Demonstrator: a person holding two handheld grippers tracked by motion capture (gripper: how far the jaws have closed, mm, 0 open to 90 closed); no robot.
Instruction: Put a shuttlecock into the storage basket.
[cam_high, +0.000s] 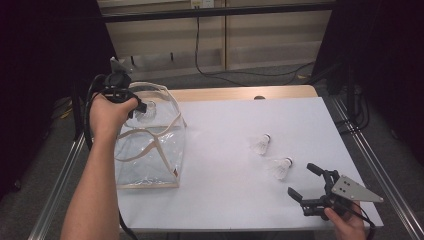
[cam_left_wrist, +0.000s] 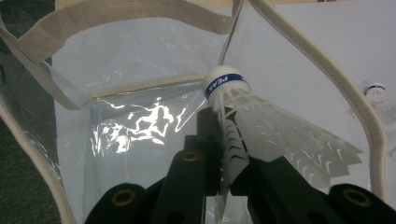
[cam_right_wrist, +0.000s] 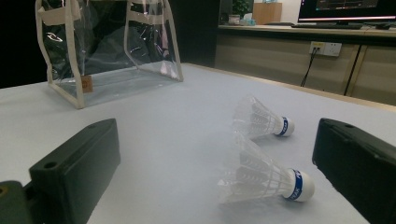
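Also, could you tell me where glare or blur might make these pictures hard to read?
In the left gripper view, bright glare streaks lie on the clear bag, though the held shuttlecock stays sharp. In the right gripper view, the near shuttlecock is clear while the right gripper's jaws and the background are soft. In the high view, the table is evenly lit with dark surroundings.
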